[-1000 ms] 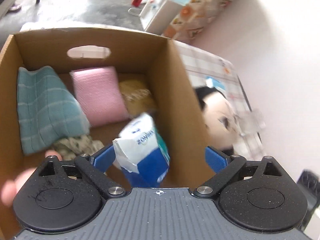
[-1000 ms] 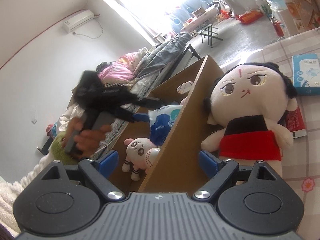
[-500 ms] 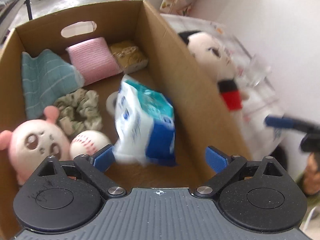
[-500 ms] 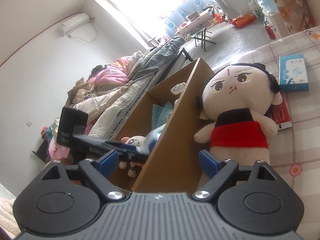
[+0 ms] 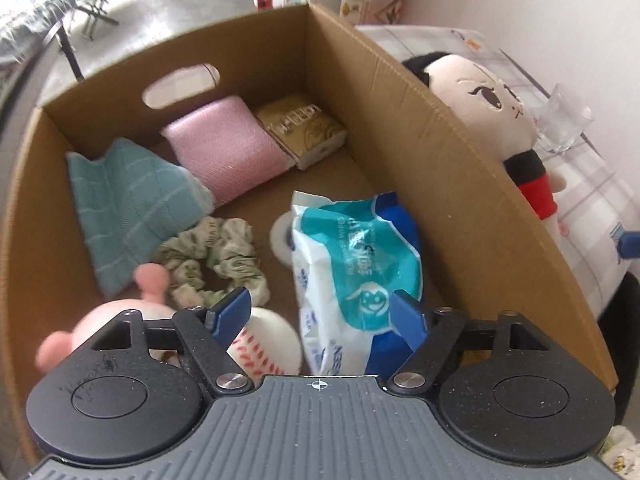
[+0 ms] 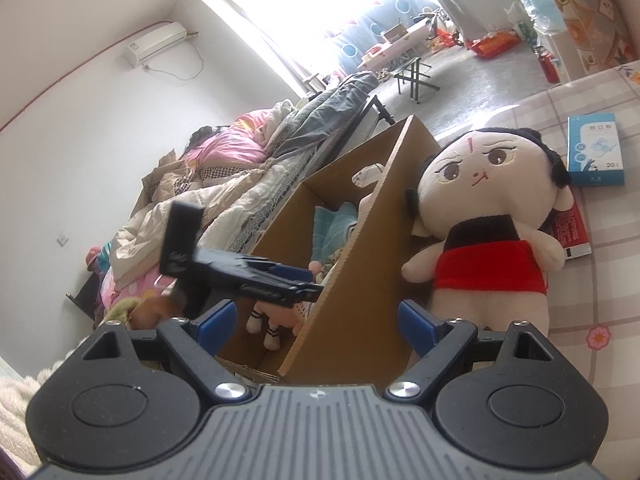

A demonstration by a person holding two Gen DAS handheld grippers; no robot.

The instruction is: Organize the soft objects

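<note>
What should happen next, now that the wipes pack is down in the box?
Probably the left gripper should lift clear of the box. Its jaws have just been closing, yet the wipes pack between them already seems to lie on the box floor beside the baseball. The doll outside the box, in front of the open right gripper, looks like the next pick.

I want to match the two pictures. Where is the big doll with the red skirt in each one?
Left wrist view: the doll is at the right, outside the box.
Right wrist view: the doll is right of centre, against the box.
Shared landmark: the cardboard box.
</note>
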